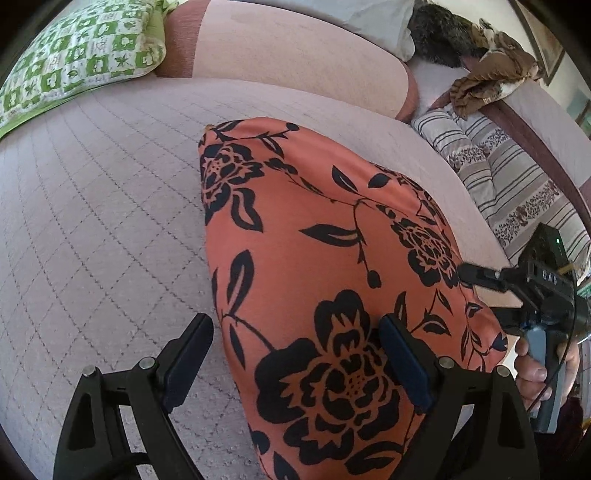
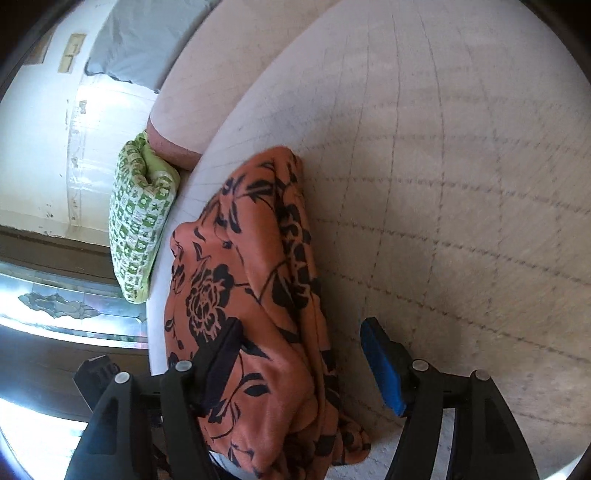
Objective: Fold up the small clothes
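Observation:
An orange cloth with a black flower print (image 1: 325, 258) lies on the pale quilted bed cover (image 1: 110, 221), smooth on top in the left wrist view. My left gripper (image 1: 295, 358) is wide open low over the cloth's near end. One finger is above the bed cover and the other above the print. In the right wrist view the same cloth (image 2: 258, 295) looks bunched into long folds. My right gripper (image 2: 303, 360) is open and straddles these folds, its pads not pressing on them. That right gripper (image 1: 480, 284) also shows at the cloth's right edge, held by a hand (image 1: 532, 369).
A green-and-white checked pillow (image 1: 74, 55) (image 2: 140, 221) lies at the bed's edge beside a pink bolster (image 1: 295, 62). Striped bedding (image 1: 509, 177), a crumpled brown cloth (image 1: 491, 74) and something dark and furry (image 1: 439, 33) are at the far right. Bare quilt spreads left of the cloth.

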